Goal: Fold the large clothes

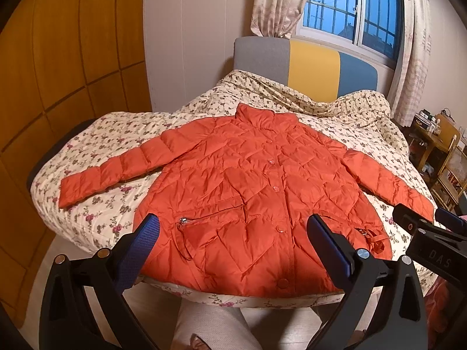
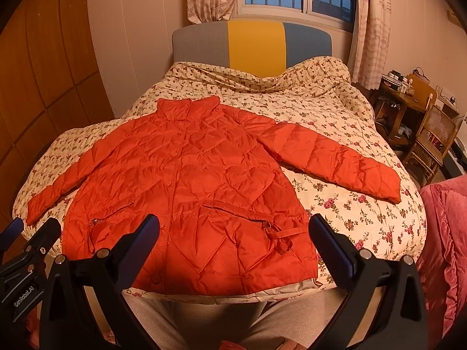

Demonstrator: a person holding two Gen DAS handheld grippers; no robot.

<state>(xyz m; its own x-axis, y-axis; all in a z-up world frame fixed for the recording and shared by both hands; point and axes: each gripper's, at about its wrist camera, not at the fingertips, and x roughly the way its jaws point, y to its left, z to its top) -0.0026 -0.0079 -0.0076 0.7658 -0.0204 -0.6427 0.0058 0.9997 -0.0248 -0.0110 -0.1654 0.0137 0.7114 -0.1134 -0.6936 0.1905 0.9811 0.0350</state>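
Left hand-held gripper [image 1: 233, 230] raised, jaws spread wide, right hand-held gripper [image 2: 233, 230] alongside, likewise spread, both empty

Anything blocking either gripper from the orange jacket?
Nothing visible. The orange puffer jacket lies spread flat, front up, on the floral quilt, both sleeves out. Left gripper and right gripper are open near its hem, open air between.

Jacket [image 1: 248, 180]: I saw orange-red, diamond-quilted.
Quilt [image 1: 96, 210]: cream with small red flowers.
Headboard [image 1: 315, 70]: grey, yellow, blue panels.
My finger pads [image 1: 143, 245]: blue.
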